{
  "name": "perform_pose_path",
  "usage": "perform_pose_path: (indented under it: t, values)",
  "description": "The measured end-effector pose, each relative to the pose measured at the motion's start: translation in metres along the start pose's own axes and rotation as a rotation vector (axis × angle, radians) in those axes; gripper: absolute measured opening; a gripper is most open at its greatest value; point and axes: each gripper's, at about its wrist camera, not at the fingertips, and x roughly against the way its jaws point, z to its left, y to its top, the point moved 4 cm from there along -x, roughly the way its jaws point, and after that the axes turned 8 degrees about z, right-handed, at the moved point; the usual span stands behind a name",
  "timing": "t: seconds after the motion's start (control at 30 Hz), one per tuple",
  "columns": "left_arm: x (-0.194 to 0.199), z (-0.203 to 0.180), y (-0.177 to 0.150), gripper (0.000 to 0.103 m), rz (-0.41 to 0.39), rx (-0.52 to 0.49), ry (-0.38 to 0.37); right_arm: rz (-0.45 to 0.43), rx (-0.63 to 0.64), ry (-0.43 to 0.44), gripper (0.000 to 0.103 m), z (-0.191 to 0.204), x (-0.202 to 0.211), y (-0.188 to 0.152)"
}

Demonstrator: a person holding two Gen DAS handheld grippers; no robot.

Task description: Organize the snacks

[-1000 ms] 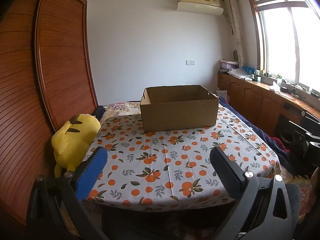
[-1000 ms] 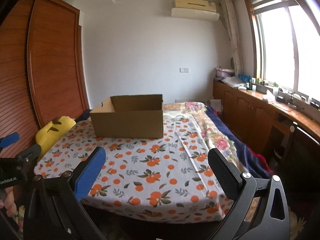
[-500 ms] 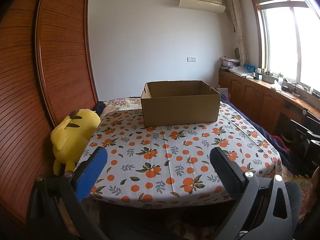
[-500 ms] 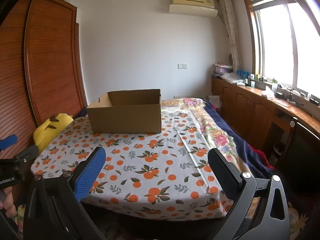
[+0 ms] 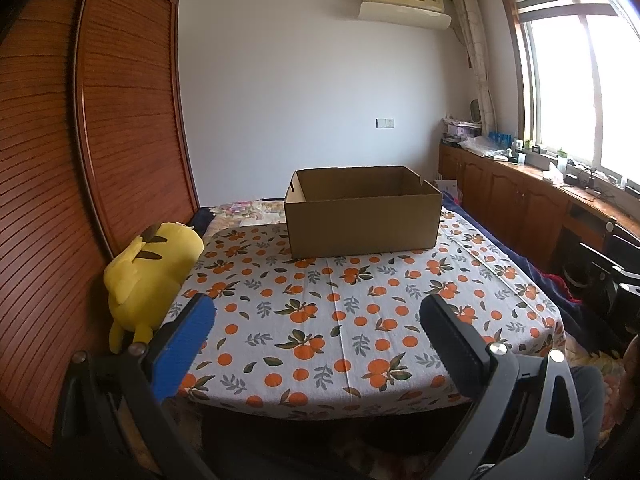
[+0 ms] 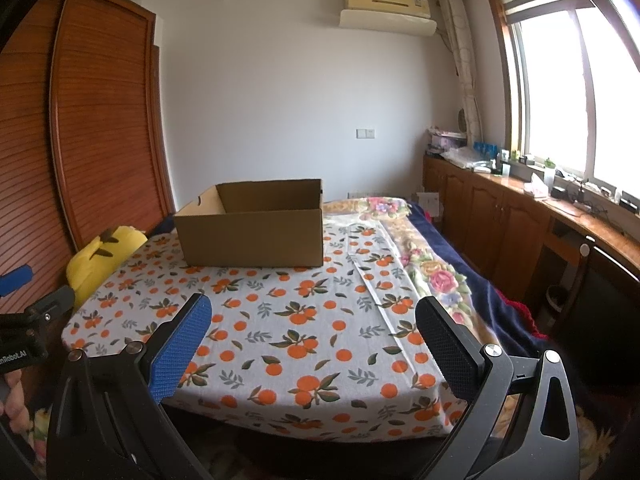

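Note:
An open brown cardboard box [image 5: 362,220] stands on the far part of an orange-print cloth [image 5: 340,320] spread over a bed; what it holds is hidden by its walls. It also shows in the right wrist view [image 6: 252,232]. No snacks are in view. My left gripper [image 5: 316,312] is open and empty, held above the near edge of the cloth. My right gripper [image 6: 312,312] is open and empty, also near that edge. The left gripper shows at the left edge of the right wrist view [image 6: 24,320].
A yellow plush toy [image 5: 148,272] lies at the cloth's left edge against a wooden slatted wardrobe [image 5: 80,160]. A floral and blue blanket [image 6: 448,280] lies right of the cloth. Wooden cabinets [image 6: 520,232] with clutter run under the window at right.
Both views have pulled back and tilted up a little, so the box and cloth sit lower and farther. Both grippers stay open and empty.

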Motion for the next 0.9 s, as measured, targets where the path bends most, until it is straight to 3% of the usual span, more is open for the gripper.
perform_pose_path:
  t: [0.9]
  values:
    - [0.0061,-0.0009,0.0007,0.103,-0.013,0.002,0.0,-0.001,0.007,0.006,0.103,0.0008,0.0015,0.0024]
